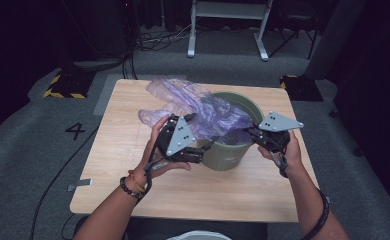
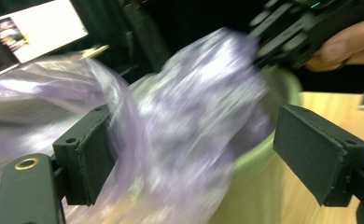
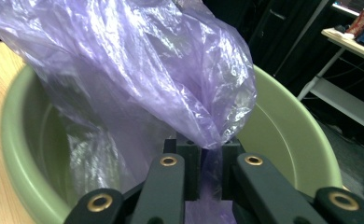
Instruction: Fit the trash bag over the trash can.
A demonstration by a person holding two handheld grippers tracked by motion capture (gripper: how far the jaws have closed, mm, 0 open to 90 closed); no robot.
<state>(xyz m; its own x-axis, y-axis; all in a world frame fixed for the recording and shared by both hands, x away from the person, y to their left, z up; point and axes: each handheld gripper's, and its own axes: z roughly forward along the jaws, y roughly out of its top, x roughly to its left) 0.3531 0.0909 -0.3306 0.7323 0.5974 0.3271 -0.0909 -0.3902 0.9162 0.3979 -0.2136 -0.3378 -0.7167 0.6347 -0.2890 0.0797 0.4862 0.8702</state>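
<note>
From above our side of the table (image 1: pixel 133 190) we look forward and down on the green bucket (image 1: pixel 230 155), well off. Our left gripper view sits close beside the bucket (image 2: pixel 250 186), facing across its rim. Our right gripper view looks into it (image 3: pixel 283 135) from nearer. All three share the bucket and purple bag (image 1: pixel 203 110).

Black hand-held gripper (image 1: pixel 209 147), grey three-cornered plate, beaded bracelets.

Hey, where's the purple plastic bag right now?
In the high view the purple plastic bag drapes over the left rim of the green bin mid-table, one edge pinched by the right gripper, beside the open left gripper.
</note>
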